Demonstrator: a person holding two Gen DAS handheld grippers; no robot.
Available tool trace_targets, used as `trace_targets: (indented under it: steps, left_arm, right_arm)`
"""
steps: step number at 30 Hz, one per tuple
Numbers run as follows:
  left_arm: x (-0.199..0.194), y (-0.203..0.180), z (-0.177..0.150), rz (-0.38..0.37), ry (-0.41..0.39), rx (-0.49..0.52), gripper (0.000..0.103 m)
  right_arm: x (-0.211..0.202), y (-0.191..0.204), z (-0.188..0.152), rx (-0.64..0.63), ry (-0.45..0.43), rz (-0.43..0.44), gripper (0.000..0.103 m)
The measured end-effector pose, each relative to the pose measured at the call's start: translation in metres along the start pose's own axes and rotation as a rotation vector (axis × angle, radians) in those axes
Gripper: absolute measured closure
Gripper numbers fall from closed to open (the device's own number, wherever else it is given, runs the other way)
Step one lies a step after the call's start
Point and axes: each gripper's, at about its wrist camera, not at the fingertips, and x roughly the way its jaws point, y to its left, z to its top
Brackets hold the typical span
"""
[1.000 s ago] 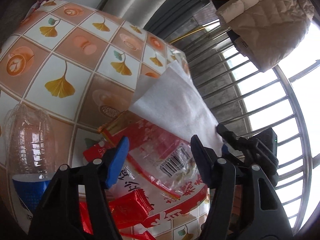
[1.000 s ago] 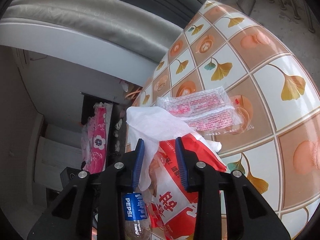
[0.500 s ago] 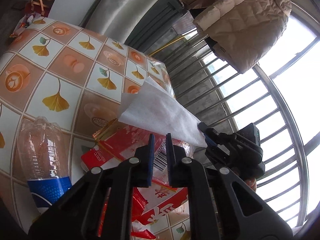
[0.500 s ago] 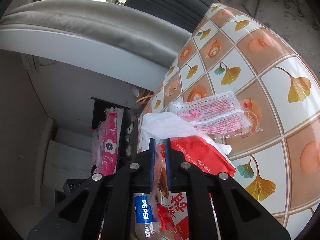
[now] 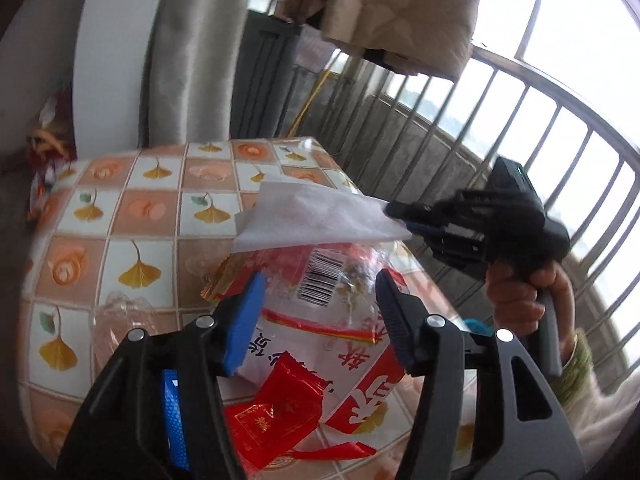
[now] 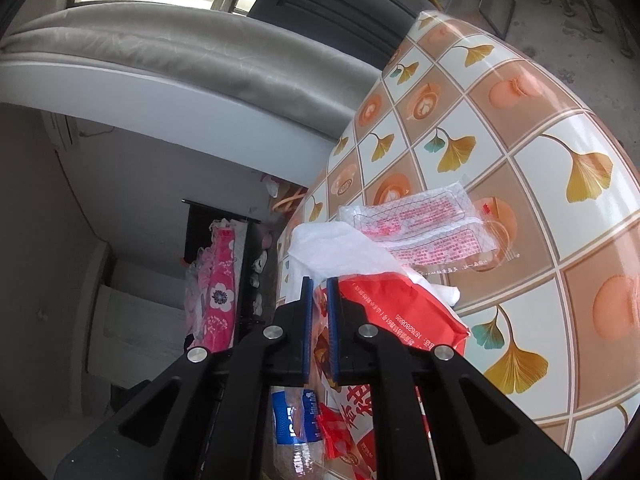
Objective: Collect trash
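Observation:
A white tissue (image 5: 312, 216) (image 6: 332, 244) hangs over the table, its corner pinched in my right gripper (image 5: 396, 218) (image 6: 319, 284), which is shut on it. Under it lies a red-and-clear snack bag (image 5: 320, 320) (image 6: 384, 304) with a barcode. My left gripper (image 5: 320, 284) hovers above that bag; its jaws are opening and nothing is pressed between the blue pads. A small red wrapper (image 5: 276, 404) lies by the bag's near end. A crushed clear bottle (image 5: 116, 320) (image 6: 296, 424) with a blue label rests left of the bag. Two clear wrappers with pink print (image 6: 424, 228) lie beyond the tissue.
The table (image 5: 132, 216) (image 6: 520, 128) has a glossy leaf-patterned cover. A metal railing (image 5: 500, 120) and a hanging beige coat (image 5: 392, 4) are behind it, a grey curtain (image 5: 192, 52) to the left. A person's hand (image 5: 520, 292) holds the right gripper.
My left gripper shut, then opened again while rising and rolling above the snack bag. My right gripper closed on the tissue and holds its corner up off the bag.

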Motion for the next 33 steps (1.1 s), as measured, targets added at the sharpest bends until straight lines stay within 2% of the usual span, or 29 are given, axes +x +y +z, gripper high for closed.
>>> trace_targets:
  steps: [3,5,8,10,11,12,15,17,21,29,33]
  left_arm:
    - [0.005,-0.036,-0.007,0.086,-0.005,0.198,0.043]
    - [0.015,-0.051,-0.012,0.164,0.003,0.278,0.043]
    - [0.031,-0.063,-0.019,0.250,0.042,0.348,0.046]
    - [0.040,-0.065,-0.020,0.298,0.060,0.374,0.063]
    - [0.042,-0.065,-0.020,0.316,0.061,0.373,0.068]
    - [0.043,-0.064,-0.019,0.329,0.059,0.367,0.080]
    - [0.041,-0.060,-0.014,0.328,0.049,0.330,0.089]
    - [0.039,-0.059,-0.013,0.335,0.046,0.338,0.091]
    - [0.038,-0.057,-0.015,0.336,0.051,0.339,0.092]
    - [0.029,-0.055,-0.015,0.364,0.008,0.363,0.094]
    - [0.028,-0.055,-0.016,0.358,0.007,0.364,0.094]
  right_arm:
    - [-0.002,0.006,-0.001,-0.013,-0.003,0.011,0.096]
    - [-0.003,0.010,-0.001,-0.021,-0.006,0.018,0.096]
    - [-0.004,0.012,-0.002,-0.020,-0.005,0.024,0.096]
    - [-0.005,0.012,-0.002,-0.018,-0.006,0.028,0.097]
    - [-0.006,0.011,-0.002,-0.018,-0.006,0.029,0.097]
    - [-0.007,0.011,-0.002,-0.016,-0.006,0.032,0.097]
    - [-0.008,0.008,-0.003,-0.012,-0.006,0.028,0.097]
    - [-0.008,0.006,-0.002,-0.005,-0.005,0.026,0.097]
    - [-0.012,-0.001,0.000,0.017,-0.021,0.021,0.097]
    - [-0.023,0.006,0.008,0.016,-0.052,0.074,0.097]
    - [-0.022,0.010,0.008,0.033,-0.021,0.104,0.096]
